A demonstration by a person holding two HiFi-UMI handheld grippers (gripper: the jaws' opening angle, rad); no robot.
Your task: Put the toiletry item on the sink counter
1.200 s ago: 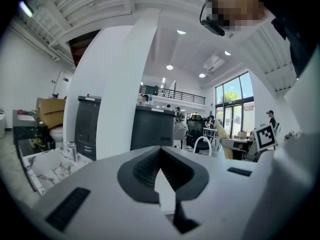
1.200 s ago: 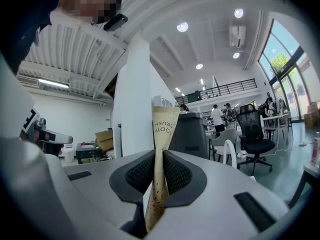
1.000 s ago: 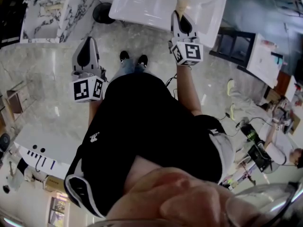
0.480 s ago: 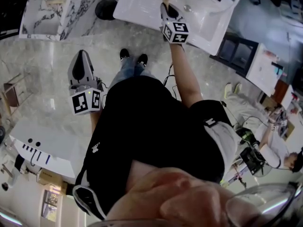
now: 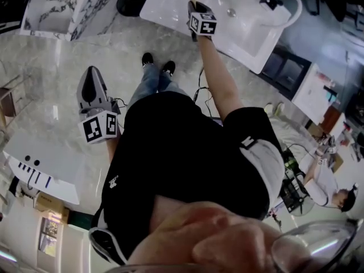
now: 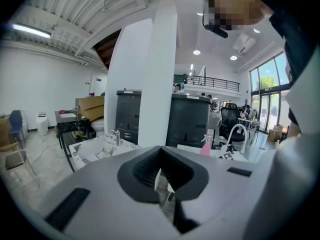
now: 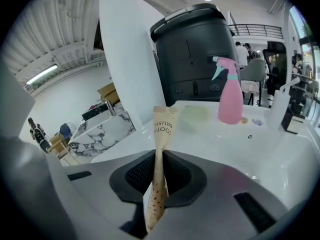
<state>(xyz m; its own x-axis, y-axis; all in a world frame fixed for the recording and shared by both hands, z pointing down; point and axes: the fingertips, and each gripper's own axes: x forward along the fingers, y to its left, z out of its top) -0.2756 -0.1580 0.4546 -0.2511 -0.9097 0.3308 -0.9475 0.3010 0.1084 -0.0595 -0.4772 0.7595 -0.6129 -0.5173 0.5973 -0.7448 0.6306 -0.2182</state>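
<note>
Reaching across the front edge of a glossy white sink tabletop [image 5: 165,7], the person's right gripper [image 5: 195,5] is clamped on a slim tan paper toothbrush packet [image 7: 163,129]. Its jaws stand nearly together on the packet's lower half. The packet stands upright between them, and its printed end sticks out past the jaw tips over the tabletop, just inside the front edge. No view shows whether it touches the surface. A pink plastic spray bottle [image 7: 230,91] stands upright toward the tabletop's back edge, well apart from the packet. The left gripper [image 6: 161,179] hangs low beside the person's left hip, above the pale polished stone floor [image 5: 51,95]. Its jaws are together, with nothing between them.
</note>
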